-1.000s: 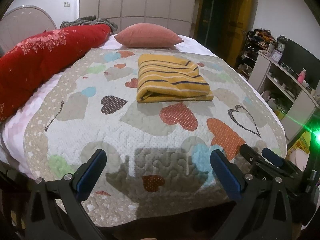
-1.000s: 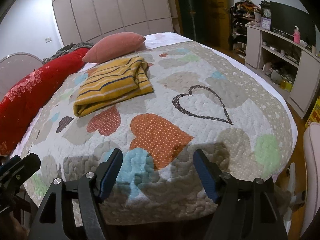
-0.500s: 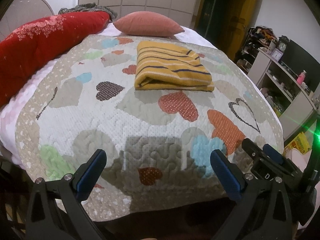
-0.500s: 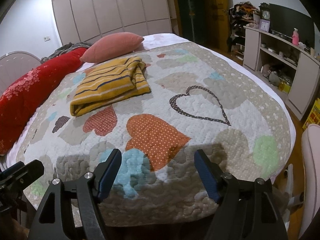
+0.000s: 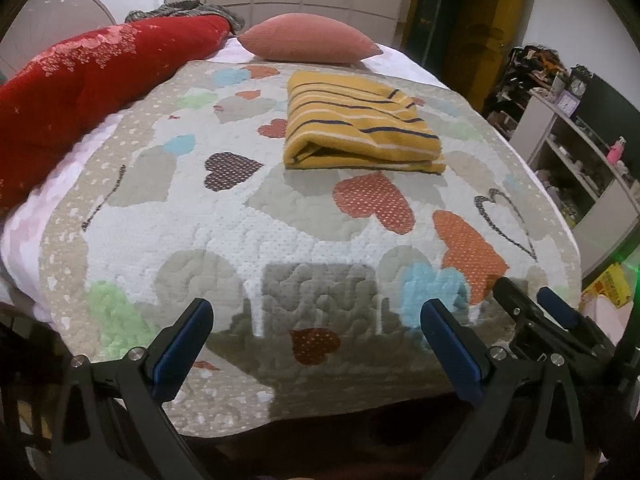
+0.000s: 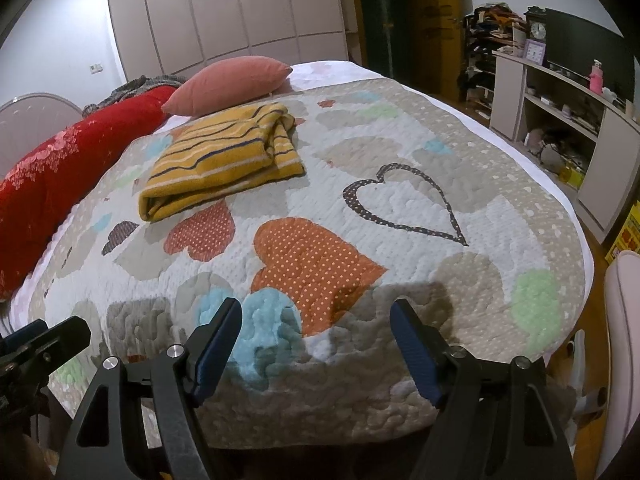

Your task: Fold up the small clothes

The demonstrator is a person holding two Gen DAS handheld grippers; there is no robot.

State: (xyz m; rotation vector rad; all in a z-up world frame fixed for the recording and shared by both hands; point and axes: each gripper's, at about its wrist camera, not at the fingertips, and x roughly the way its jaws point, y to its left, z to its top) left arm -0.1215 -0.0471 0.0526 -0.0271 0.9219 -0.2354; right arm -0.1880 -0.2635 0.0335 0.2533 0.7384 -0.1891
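A quilt (image 5: 224, 240) printed with hearts covered the bed. Along its left side lay a red blanket (image 5: 80, 92), and a pink pillow (image 5: 308, 42) sat at the far end. A folded yellow striped top (image 5: 356, 128) rested on the quilt just in front of the pillow, well apart from both tools. The left gripper (image 5: 316, 330) and the right gripper (image 6: 316, 326) hovered at the near edge, jaws wide, nothing between them.

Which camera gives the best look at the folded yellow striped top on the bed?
The left wrist view: the yellow striped top lies almost straight ahead, folded edge facing the camera. The right wrist view shows it off to the left, seen obliquely.
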